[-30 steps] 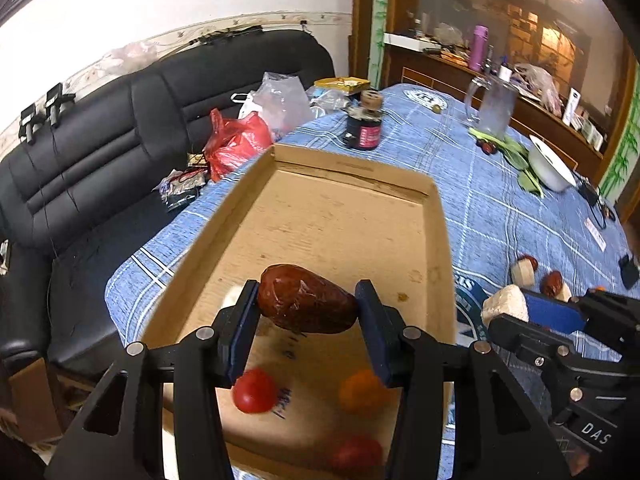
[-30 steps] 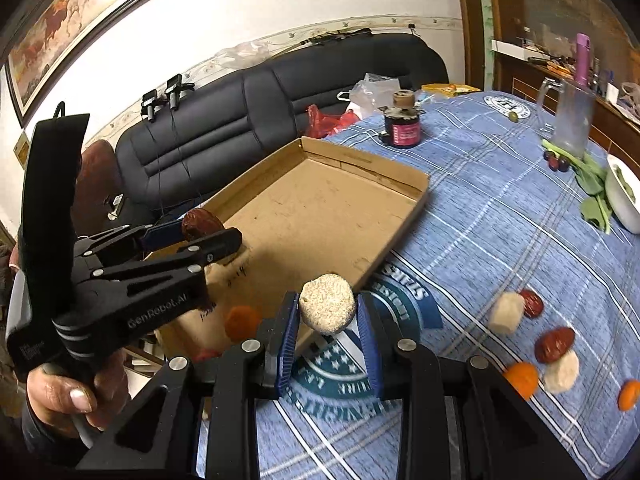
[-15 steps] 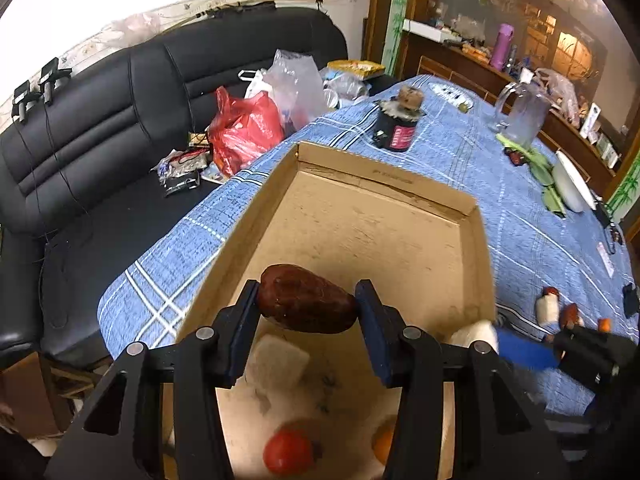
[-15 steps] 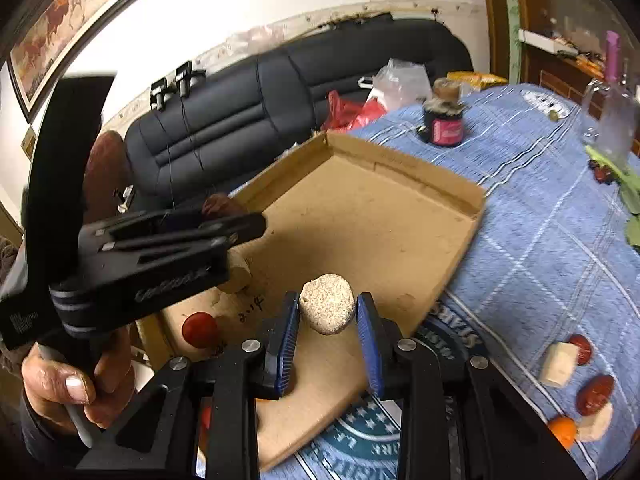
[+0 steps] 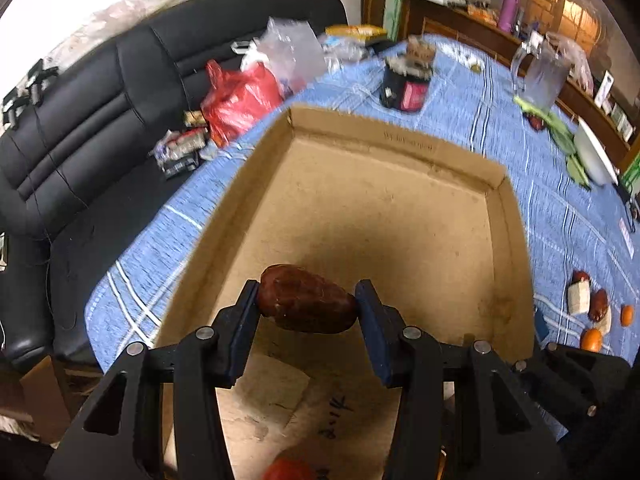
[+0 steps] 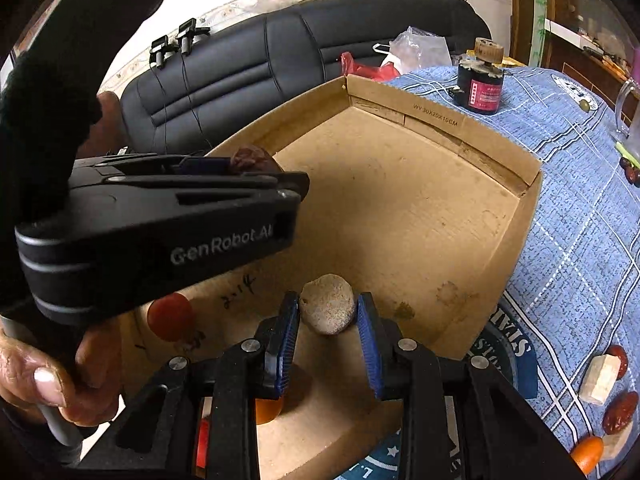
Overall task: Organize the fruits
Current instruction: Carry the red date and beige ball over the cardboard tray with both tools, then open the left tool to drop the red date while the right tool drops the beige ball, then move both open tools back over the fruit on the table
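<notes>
A table under a blue checked cloth stands beside a black leather sofa, on which a red bag and clear plastic bags lie. Wooden cabinets line the far wall. A shallow cardboard tray sits on the cloth; its far wall is printed "WY 30X20X10CM", and "2·14" is handwritten on its floor. The left gripper's body reads "GenRobot.AI" in the right wrist view. A dark jar with a pink label stands beyond the tray; its text is too small to read.

The left gripper's pads clamp a date, dark reddish-brown, wrinkled and oblong, held crosswise above the tray floor. The right gripper holds a pale, rough, rounded lump between its blue pads, over the tray's near part. A red fruit and an orange one lie in the tray. More pieces lie on the cloth right of the tray.
</notes>
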Demonstrator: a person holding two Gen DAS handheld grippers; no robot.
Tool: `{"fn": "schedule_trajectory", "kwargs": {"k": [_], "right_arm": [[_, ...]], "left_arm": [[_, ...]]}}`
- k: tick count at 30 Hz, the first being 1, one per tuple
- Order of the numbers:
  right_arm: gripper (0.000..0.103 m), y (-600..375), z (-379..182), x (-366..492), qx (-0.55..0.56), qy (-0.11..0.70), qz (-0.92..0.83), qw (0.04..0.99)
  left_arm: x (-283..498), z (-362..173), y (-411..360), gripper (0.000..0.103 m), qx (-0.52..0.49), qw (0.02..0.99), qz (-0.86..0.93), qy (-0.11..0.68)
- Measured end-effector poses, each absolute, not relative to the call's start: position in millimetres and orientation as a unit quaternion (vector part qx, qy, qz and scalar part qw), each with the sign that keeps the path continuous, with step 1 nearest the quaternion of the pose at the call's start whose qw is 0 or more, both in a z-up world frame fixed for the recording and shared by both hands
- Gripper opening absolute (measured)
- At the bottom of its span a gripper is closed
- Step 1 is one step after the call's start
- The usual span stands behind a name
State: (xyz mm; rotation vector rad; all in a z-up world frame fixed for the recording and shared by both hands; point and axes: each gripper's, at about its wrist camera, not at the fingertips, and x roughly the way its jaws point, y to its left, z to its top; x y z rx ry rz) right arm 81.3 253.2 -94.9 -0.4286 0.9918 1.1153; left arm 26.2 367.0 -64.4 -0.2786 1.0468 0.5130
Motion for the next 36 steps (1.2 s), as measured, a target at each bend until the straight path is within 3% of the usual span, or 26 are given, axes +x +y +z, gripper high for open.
{"fn": "schedule_trajectory", "kwargs": {"k": [5,12,16,18,24,36], "right_arm": [[0.032,251.9,-93.6,80.7,-0.195,0.448,0.503,0.713],[0.044,236.4,-76.0,80.0,-0.178,0.436,0.507,0.721],[0.046,215.5,-62.5,78.4,-0.164,0.426,0.509,0.73],[0.051,204.8,-57.6,77.6,-0.157,0.423,0.506,0.735],[0.051,171.5,-49.0,75.8,-0.142,0.423,0.498,0.743],[0.051,94.5,-45.2,80.7,-0.115,0.426,0.457,0.772]], "left_arm": [[32.5,-72.3,365.9,0.047,-0.126,0.809,0.239,0.522],[25.8,-71.8,363.9,0.048,-0.133,0.805,0.245,0.523],[17.3,-62.3,356.3,0.053,-0.131,0.815,0.249,0.507],[11.2,-57.1,351.9,0.064,-0.132,0.819,0.255,0.497],[0.3,-53.8,339.9,0.075,-0.131,0.823,0.27,0.483],[-24.3,-37.4,304.2,0.075,-0.133,0.85,0.275,0.429]]}}
